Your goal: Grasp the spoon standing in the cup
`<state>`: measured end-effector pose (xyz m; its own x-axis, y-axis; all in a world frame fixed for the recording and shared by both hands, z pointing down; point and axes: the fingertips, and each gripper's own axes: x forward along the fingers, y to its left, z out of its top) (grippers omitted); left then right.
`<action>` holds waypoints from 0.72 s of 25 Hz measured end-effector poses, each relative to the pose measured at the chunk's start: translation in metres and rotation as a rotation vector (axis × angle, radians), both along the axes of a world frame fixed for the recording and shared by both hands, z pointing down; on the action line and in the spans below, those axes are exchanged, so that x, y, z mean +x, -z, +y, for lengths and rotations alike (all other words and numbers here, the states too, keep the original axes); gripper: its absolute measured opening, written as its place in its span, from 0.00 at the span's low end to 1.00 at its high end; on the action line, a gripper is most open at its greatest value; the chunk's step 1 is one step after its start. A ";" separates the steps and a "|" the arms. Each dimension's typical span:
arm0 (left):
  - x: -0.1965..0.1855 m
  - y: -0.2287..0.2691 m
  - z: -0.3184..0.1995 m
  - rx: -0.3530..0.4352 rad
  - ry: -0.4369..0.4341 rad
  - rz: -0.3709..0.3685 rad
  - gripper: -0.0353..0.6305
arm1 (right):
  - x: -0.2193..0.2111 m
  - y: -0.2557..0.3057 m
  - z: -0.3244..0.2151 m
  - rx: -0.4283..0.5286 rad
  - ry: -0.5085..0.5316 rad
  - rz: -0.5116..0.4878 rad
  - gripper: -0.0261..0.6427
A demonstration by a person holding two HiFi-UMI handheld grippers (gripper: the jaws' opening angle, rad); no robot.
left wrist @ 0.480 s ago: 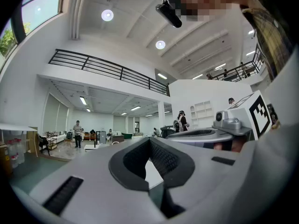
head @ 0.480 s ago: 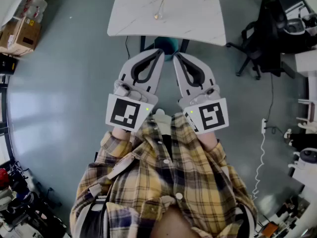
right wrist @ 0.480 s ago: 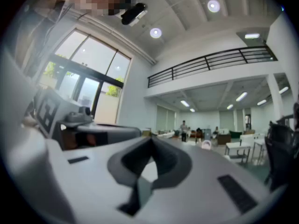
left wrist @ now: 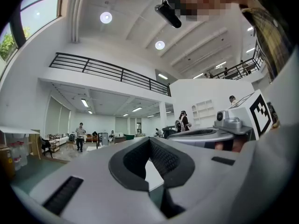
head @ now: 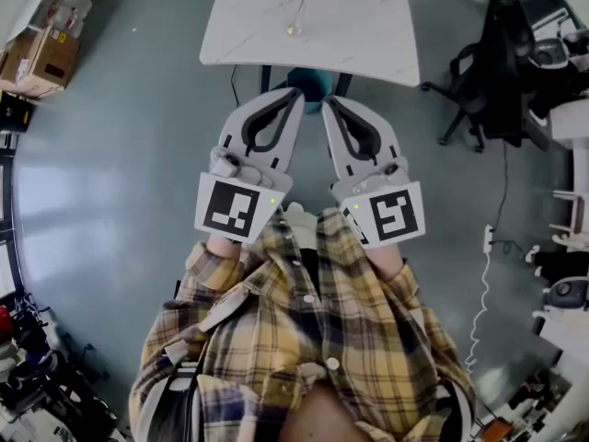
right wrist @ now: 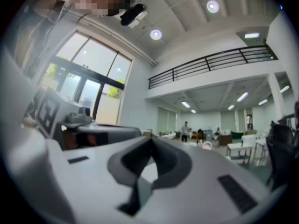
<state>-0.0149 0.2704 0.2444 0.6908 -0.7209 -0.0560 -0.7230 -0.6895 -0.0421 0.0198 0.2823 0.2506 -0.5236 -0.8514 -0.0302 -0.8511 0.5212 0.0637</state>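
The table [head: 368, 35] at the frame's top has a smooth, marble-veined white surface; its thin spoon [head: 296, 12] looks metallic, perhaps. The floor [head: 120, 173] is glossy grey, the shirt [head: 304, 339] woven plaid cloth.

Shirt [head: 304, 339]: plaid flannel, yellow/tan w/ dark grey-blue checks. White buttons [head: 305, 298] down the front, dark top under the open collar. Long sleeves, cuffs [head: 214, 247] at the wrists.

Left gripper [head: 296, 93] & right gripper [head: 328, 102]: pale grey plastic shells w/ long tapered jaws. Jaws lined w/ black ribbed pads that frame a teardrop-shaped opening. Black slot [left wrist: 65, 195] on each shell, seen in the gripper views.

Rear of each carries a white cube w/ a black square marker: left cube [head: 235, 208], right cube [head: 391, 216]. Tiny green light on the edge of each. Silver knob [head: 224, 165] beside the left cube.
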 end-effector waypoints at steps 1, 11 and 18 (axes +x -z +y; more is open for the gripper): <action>0.000 0.001 0.001 0.003 0.003 -0.001 0.08 | 0.000 0.001 0.001 0.002 0.003 -0.002 0.09; 0.009 -0.002 0.017 0.011 0.031 0.002 0.08 | 0.008 -0.006 0.018 -0.001 0.033 0.001 0.09; 0.013 -0.007 0.017 0.009 0.042 -0.007 0.08 | 0.010 -0.011 0.017 -0.006 0.051 -0.005 0.09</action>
